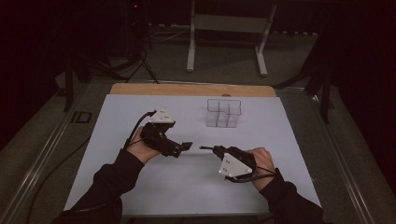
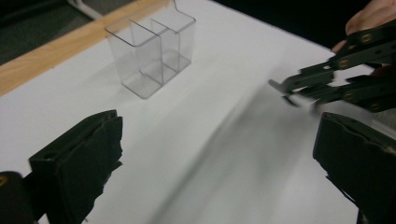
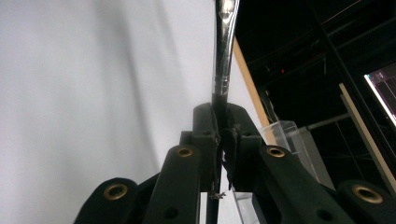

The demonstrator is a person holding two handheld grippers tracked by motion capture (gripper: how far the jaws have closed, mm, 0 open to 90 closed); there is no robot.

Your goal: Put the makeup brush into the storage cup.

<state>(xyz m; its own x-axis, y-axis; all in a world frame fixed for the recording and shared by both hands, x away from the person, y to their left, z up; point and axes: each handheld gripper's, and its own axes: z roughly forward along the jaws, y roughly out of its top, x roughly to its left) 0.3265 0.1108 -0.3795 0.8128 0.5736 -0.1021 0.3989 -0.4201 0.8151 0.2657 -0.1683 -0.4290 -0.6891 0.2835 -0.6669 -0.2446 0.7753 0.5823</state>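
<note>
Container: a clear plastic box [image 1: 223,113] with inner walls that split it into compartments stands upright toward the far edge of the worktop [image 1: 140,186], a little right of the middle; every compartment that can be seen is empty.
Held thing: a thin brush [image 3: 223,70] with a dark handle and a shiny metal collar, caught by its handle in the right tongs [image 1: 215,149].
Where it is: above the middle of the worktop, nearer the person's edge than the box, well apart from the box.
Which way it points: in the high view its long axis lies nearly level, its free end [image 1: 203,148] toward the left tongs [image 1: 186,146]; in the right gripper view it runs straight out from between the jaws.
Right tongs: clamped tight on the brush handle, jaws almost together.
Left tongs: jaws wide apart with nothing between them; they face the brush end across a small gap.
Around: a white sheet covers the worktop, with a strip of bare wood [image 1: 191,89] along the far edge; a white frame [image 1: 229,28] stands on the floor beyond.
In the way: nothing lies between the brush and the box.
</note>
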